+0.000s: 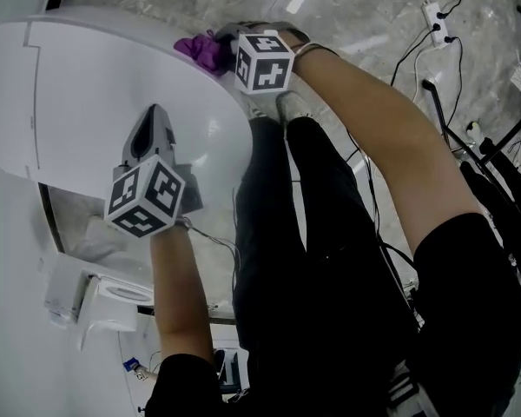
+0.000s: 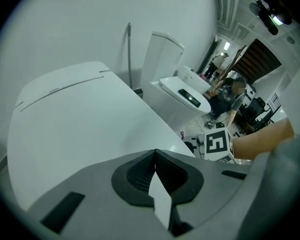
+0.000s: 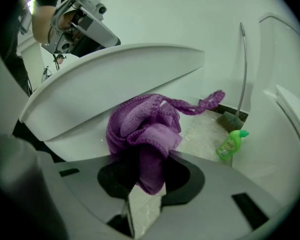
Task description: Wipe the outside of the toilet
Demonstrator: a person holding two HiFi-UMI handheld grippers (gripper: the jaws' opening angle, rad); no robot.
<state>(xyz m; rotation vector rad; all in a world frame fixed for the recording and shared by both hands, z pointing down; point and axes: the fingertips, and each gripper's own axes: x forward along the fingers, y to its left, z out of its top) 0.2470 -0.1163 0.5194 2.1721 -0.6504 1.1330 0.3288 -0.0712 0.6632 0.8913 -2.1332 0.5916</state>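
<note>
While left gripper (image 1: pixel 153 122) hovers closed over toilet (image 1: pixel 78 85), right gripper (image 3: pixel 150 166) clamps purple cloth (image 3: pixel 142 129).

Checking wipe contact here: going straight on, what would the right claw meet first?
The right claw, shut on the purple cloth, points at the toilet's white side under the lid; the cloth likely meets that first, though depth is unclear.

my right gripper (image 3: pixel 142 184) is grey, its cube (image 1: pixel 263 61) patterned in black-and-white squares. the cloth (image 3: pixel 142 131) in its jaws is purple, the toilet (image 3: pixel 115 79) ahead white, the bottle (image 3: pixel 231 145) off to its right bright green, the floor (image 3: pixel 202 126) marbled grey.
</note>
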